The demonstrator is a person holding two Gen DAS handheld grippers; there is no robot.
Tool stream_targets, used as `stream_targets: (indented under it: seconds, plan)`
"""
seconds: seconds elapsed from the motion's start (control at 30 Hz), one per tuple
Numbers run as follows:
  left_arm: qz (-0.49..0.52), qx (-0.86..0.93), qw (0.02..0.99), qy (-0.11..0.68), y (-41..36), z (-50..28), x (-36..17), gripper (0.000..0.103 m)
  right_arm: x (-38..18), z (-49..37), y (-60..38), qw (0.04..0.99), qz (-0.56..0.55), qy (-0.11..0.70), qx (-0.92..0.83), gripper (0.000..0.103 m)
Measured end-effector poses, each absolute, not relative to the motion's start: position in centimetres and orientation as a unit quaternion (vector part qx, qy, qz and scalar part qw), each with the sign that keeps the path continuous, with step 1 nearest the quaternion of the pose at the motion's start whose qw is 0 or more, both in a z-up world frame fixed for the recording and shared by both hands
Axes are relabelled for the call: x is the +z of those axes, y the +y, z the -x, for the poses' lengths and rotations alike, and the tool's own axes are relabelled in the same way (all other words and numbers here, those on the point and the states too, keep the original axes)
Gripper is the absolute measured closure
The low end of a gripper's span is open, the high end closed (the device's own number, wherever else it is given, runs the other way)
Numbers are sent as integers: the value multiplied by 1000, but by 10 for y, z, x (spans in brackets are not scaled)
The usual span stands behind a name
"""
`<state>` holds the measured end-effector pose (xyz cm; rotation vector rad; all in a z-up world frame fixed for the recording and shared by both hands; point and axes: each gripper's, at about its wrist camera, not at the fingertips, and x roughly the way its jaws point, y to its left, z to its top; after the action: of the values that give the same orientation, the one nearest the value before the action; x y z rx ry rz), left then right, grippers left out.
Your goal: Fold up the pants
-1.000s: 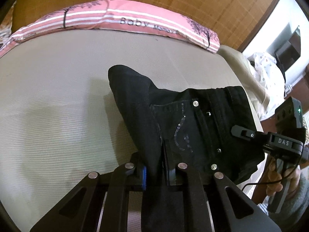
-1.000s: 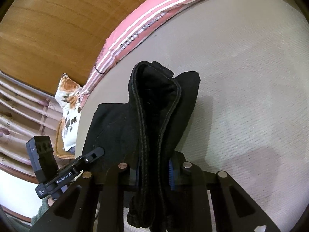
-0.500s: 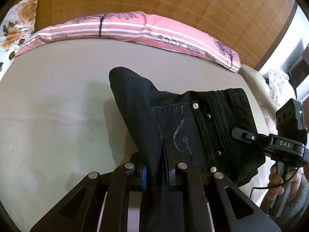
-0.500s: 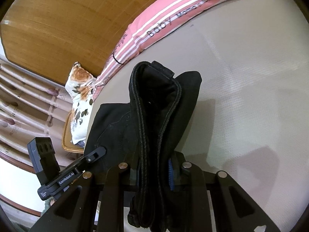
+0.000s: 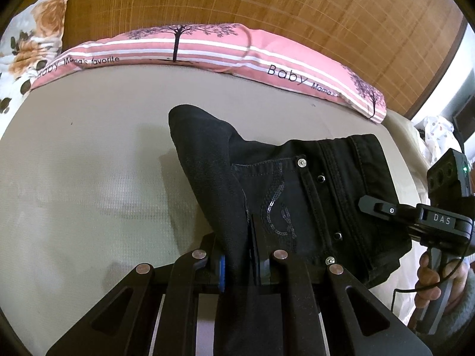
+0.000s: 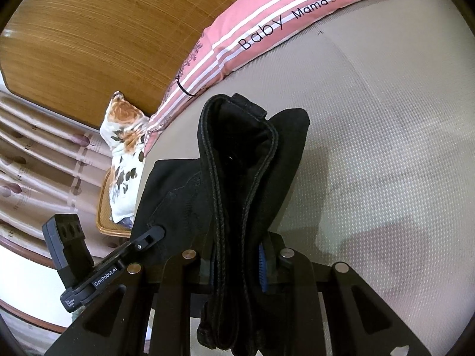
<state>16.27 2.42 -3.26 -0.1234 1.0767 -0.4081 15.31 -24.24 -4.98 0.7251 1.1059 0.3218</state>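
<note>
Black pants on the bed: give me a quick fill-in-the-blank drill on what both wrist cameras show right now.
1. Both grippers are shut on the ____ pants.
2. The left gripper and the right gripper hold them above the ____ mattress.
3. The pillow at the headboard is pink with ____ stripes.

Missing words: black; beige; white

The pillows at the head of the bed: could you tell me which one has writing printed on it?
The long pink striped pillow carries the writing, including "Baby"; the floral pillow at the left corner shows only orange flowers.

Bedroom: mattress (image 5: 89,178), pink pillow (image 5: 207,47)
</note>
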Motion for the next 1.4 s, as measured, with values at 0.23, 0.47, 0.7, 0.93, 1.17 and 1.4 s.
stream_targets:
  seconds: [0.23,0.47,0.7,0.93,1.17,1.4]
  plan:
    - [61,-192,838,508,27,-180,-34,90,-54,-168,-242,775,-342,511,147,83]
    - [61,-188,835,513,32,-195,-45,90,-61,-183,-239,773,-342,516,139,83]
    - [63,-183,828,526,46,-196,-72,88,-70,-186,-243,783,-305,528,124,83]
    - [45,-182,830,526,45,-194,-87,78,-77,-187,-239,796,-257,538,102,75]
    - [20,-165,841,515,42,-183,-85,67,-74,-181,-232,816,-209,535,72,61]
    - [1,-142,847,512,42,-160,-81,58,-65,-161,-230,827,-181,529,56,59]
